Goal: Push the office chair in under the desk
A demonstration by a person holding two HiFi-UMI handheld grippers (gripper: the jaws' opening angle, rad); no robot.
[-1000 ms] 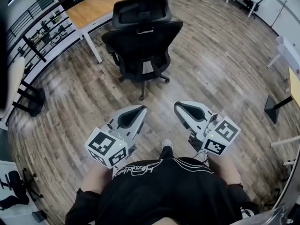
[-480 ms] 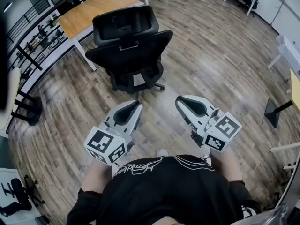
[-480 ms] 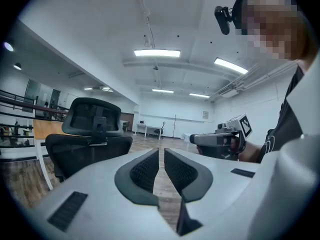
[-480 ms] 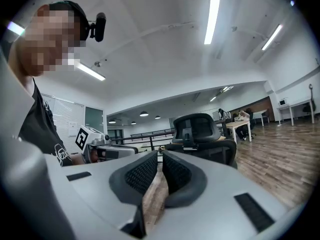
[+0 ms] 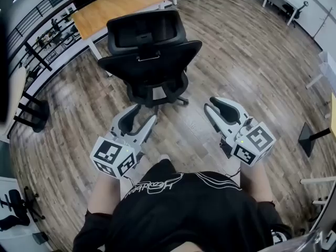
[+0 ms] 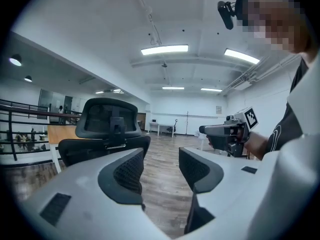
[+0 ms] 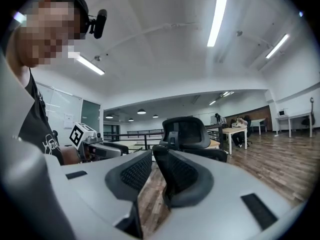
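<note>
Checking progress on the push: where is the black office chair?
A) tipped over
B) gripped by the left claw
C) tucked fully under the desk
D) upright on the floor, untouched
D: the black mesh office chair stands upright before the wooden-topped desk; the left claw and right claw, their empty jaws just opening, hang short of it.

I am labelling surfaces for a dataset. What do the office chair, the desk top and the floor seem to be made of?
Office chair: black, matte, probably a plastic frame with mesh panels.
Desk top: smooth orange-brown wood or laminate, with faint grain.
Floor: grey-brown plank pattern with a slight sheen; wood or vinyl, unclear.
</note>
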